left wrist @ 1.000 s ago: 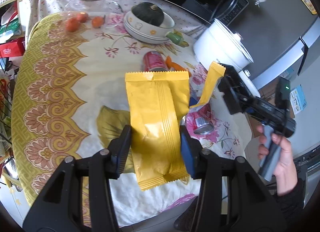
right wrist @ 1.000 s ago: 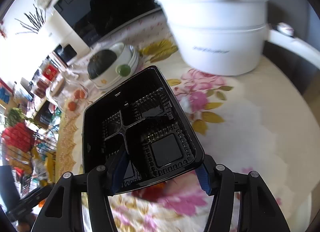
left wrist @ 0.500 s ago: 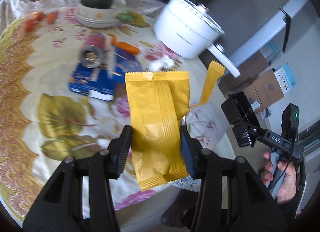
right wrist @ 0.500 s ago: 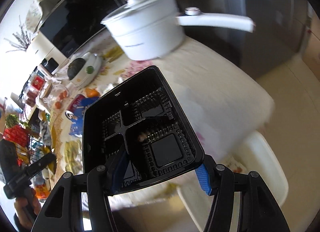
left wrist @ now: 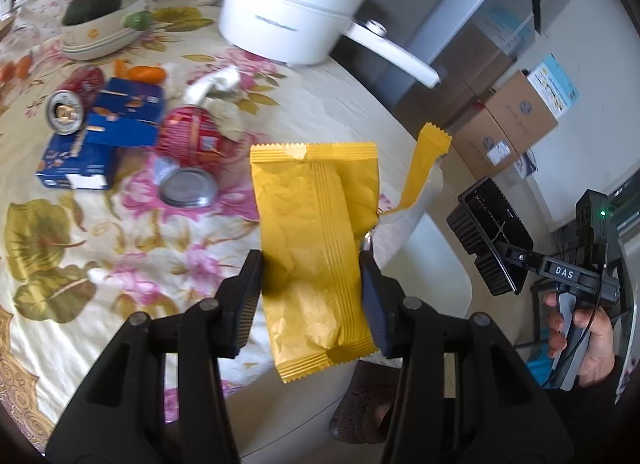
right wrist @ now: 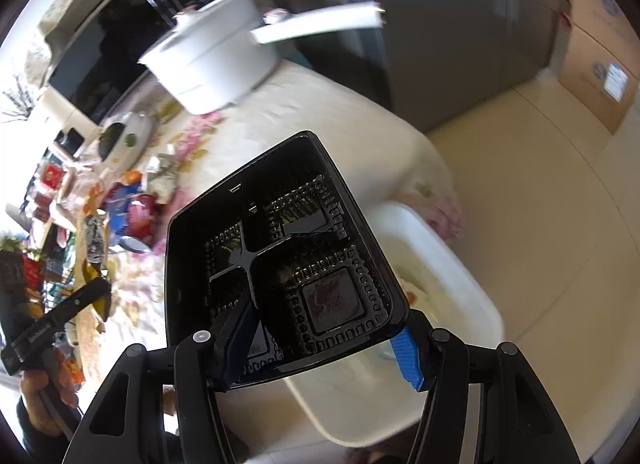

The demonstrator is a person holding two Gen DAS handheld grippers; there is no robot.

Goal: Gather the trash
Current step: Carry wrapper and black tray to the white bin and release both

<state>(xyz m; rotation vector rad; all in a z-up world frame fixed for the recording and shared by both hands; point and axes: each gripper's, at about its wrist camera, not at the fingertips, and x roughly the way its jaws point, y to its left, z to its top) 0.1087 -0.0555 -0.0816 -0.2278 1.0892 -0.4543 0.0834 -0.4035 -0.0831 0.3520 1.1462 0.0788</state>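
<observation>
The left gripper [left wrist: 312,296] is clamped on a yellow snack wrapper [left wrist: 320,232], held upright over the near edge of the table [left wrist: 340,96]; a torn strip of the wrapper trails to the right, past the table edge. The right gripper [right wrist: 324,340] is clamped on a black compartment tray [right wrist: 288,264], tilted, held beyond the table's corner and above a white bin [right wrist: 452,276] on the floor just beside the table. Open tiled floor [right wrist: 540,184] extends to the right of the bin. On the table, well apart from both grippers, lie a red can [left wrist: 192,140], a second can [left wrist: 68,104], a blue box [left wrist: 100,136] and a white pot [left wrist: 288,12] whose handle overhangs the far edge. The bin's contents are largely hidden by the tray; its near end is cut off by the gripper frame. The far table clutter is blurred.
</observation>
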